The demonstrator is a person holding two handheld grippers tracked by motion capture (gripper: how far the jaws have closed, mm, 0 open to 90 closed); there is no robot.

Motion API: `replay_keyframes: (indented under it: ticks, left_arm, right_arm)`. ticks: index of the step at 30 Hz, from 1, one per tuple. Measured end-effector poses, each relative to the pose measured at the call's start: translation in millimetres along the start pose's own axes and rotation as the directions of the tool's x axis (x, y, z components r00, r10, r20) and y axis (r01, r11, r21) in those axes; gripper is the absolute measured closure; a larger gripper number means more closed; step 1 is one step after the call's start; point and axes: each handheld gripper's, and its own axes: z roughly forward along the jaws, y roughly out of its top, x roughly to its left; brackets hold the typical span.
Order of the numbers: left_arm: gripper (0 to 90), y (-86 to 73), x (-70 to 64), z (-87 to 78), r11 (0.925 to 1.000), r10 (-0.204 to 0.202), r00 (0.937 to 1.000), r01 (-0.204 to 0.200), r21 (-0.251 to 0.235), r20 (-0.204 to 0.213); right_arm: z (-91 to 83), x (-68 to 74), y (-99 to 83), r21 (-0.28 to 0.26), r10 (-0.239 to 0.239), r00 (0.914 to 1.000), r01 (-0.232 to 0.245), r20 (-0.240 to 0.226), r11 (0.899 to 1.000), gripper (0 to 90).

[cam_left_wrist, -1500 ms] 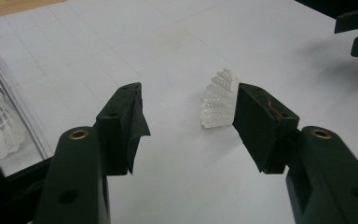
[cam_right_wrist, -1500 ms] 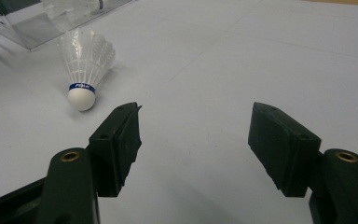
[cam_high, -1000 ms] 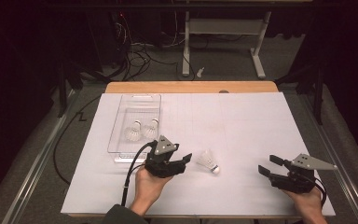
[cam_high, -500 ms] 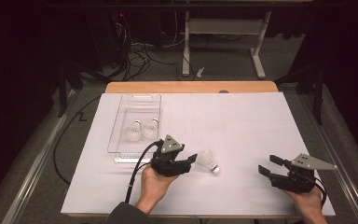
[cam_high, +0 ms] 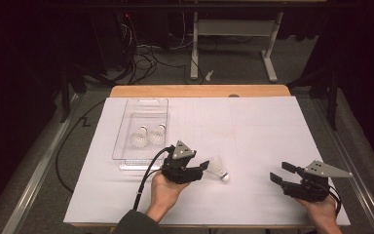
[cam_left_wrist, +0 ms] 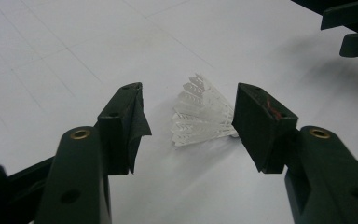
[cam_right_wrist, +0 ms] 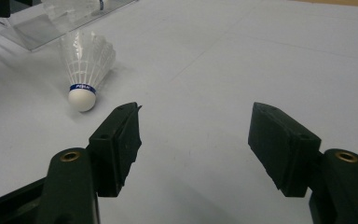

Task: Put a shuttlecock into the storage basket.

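Nearest me, the left tool (cam_high: 200, 167) sits low over the white bench (cam_high: 272, 126), jaws spread wide and gripping nothing. The loose shuttlecock (cam_high: 219, 168) lies on its side just ahead of those jaws. In the left gripper view its feather skirt (cam_left_wrist: 200, 112) sits between the two pads, so the skirt faces this tool and the cork (cam_high: 226, 177) points toward the right tool (cam_high: 283, 172). The long axis runs roughly along the tool's reach. The right tool is also open and empty, resting well apart, so the left hand is clearly nearer. Farther back, the clear tray (cam_high: 126, 141) holds two shuttlecocks (cam_high: 147, 136). That makes three shuttlecocks, one tray, two tools.
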Motion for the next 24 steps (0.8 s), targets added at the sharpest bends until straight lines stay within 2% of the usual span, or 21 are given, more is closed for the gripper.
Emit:
replay_keyframes:
  ticks: [24]
  left_arm:
    - [44.3, 4.8, -5.5, 19.8, 0.9998, 0.006, 0.9996, -0.006, 0.02, 0.028]
  right_arm:
    - [0.0, -0.1, -0.2, -0.001, 0.001, 1.0, -0.001, -0.001, 1.0, 34.4]
